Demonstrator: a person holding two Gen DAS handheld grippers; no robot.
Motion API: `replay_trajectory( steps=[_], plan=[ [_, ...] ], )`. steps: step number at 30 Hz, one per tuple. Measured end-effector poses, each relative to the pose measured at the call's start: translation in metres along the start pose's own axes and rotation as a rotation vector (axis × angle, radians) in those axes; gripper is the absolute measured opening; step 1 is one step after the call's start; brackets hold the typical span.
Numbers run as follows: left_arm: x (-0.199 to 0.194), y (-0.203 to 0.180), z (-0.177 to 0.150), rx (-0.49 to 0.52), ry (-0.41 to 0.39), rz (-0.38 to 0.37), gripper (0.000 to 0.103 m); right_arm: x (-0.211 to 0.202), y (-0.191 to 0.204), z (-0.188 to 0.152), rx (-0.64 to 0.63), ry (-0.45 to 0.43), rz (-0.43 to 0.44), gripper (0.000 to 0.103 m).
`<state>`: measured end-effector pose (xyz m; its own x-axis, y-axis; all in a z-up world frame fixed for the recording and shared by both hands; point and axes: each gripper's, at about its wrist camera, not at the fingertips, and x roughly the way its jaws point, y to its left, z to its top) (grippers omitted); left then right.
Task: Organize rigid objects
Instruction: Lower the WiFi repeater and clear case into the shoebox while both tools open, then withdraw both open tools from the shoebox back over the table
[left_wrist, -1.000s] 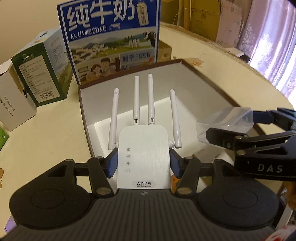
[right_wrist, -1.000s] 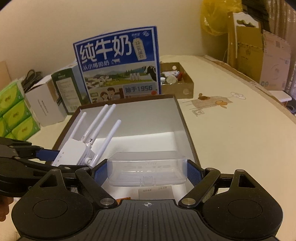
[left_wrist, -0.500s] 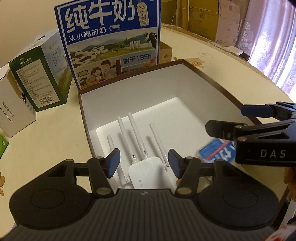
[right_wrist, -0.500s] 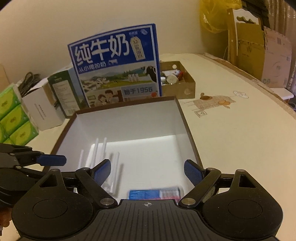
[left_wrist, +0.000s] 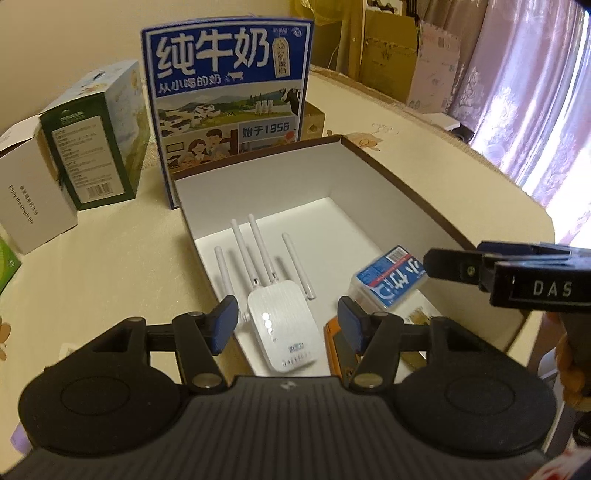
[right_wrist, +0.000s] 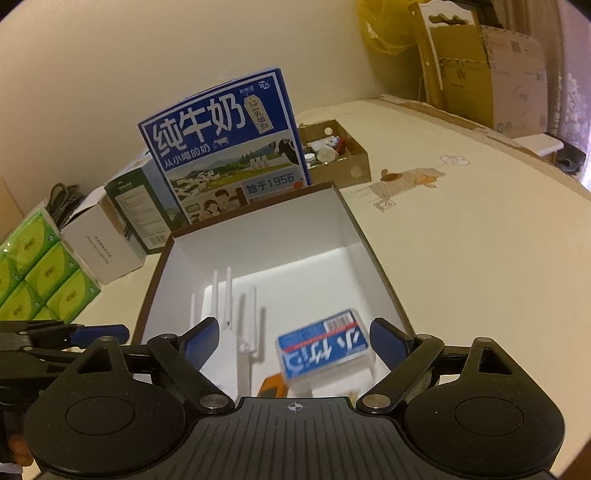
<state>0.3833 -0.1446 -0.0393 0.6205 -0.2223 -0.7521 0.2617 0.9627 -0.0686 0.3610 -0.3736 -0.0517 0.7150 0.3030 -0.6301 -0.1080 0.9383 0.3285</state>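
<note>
Repeater (left_wrist: 283, 325) and plastic case (left_wrist: 390, 281) lie inside box (left_wrist: 399, 195).

A white repeater (left_wrist: 282, 325) with four antennas lies flat in the open white-lined box (left_wrist: 258, 192), antennas pointing toward the box's far wall. Just beside it lies a clear case (left_wrist: 389, 282) with a blue-and-white label, resting on an orange item (left_wrist: 334, 354).

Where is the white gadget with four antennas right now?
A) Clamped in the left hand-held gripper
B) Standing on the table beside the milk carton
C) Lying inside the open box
C: the WiFi repeater lies flat on the open box floor, below the left hand-held gripper, whose fingers are spread clear of it.
</note>
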Motion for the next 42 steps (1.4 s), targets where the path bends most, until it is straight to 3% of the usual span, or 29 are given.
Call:
replay_trajectory(
  steps=[17,27,35,42],
  plan=[
    [-0.098,0.021,-0.058,-0.098,-0.07,0.054,0.058,-0.065,0.048,-0.052,0.055,-0.03,0.0,0.086],
    [-0.144,0.043,-0.096,-0.152,-0.112,0.092,0.058,-0.081,0.105,-0.063,-0.032,-0.03,0.057,0.086],
    [-0.177,0.07,-0.12,-0.201,-0.15,0.151,0.058,-0.079,0.144,-0.086,-0.093,0.016,0.12,0.086],
    [-0.192,0.092,-0.149,-0.247,-0.132,0.204,0.058,-0.068,0.169,-0.112,-0.143,0.086,0.179,0.086]
  ],
)
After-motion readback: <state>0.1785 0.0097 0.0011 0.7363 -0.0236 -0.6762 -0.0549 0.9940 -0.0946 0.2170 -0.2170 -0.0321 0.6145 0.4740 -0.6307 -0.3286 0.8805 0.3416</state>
